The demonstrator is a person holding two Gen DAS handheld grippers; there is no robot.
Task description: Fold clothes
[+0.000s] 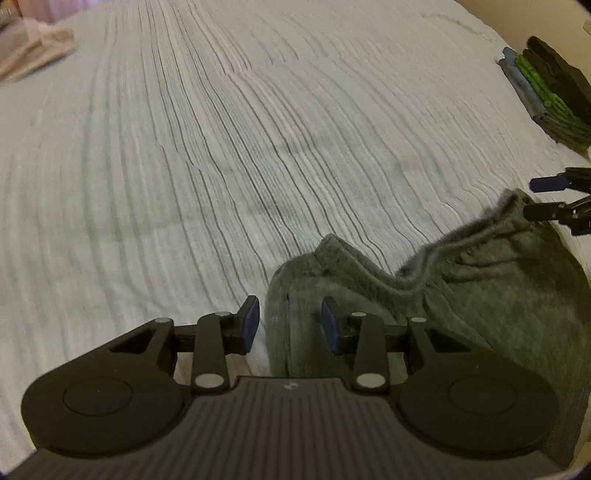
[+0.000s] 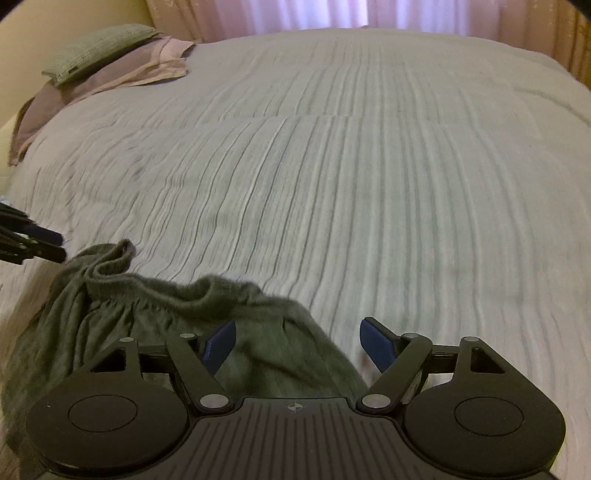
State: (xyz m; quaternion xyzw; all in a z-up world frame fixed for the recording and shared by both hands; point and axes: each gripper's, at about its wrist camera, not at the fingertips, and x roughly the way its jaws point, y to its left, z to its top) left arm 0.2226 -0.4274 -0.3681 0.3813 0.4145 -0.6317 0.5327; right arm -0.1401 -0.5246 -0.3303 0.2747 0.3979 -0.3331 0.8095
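Pale, ribbed bedding covers the bed [image 1: 258, 129] and fills most of the left wrist view, with a stack of folded clothes [image 1: 550, 92] at the upper right edge and a beige cloth [image 1: 33, 51] at the upper left. At the lower right of the frame lies the grey-green garment [image 1: 480, 280], bunched, its gathered waistband raised in a ridge. The left tongs [image 1: 290, 325] stand partly open, their blue pads to either side of the garment's nearest fold; no pad presses the cloth that I can see, so nothing is held. The right tongs [image 1: 543, 199] enter at the right edge, beside the waistband's far corner.

In the right wrist view the same bed runs up to pink curtains [image 2: 332, 14], with a green pillow [image 2: 96, 48] on a mauve cloth [image 2: 110, 74] at the upper left. The garment sits at the lower left, reaching under the right tongs [image 2: 299, 345], which are spread wide with the cloth's edge between the pads but not pinched. The left tongs show at the left edge, just above the waistband end.

The step appears to be taking hold of the waistband at both ends. Doing it well likely means lowering each pair onto one layer's corner, closing firmly, then lifting together so the garment spreads flat rather than dragging the bedding.
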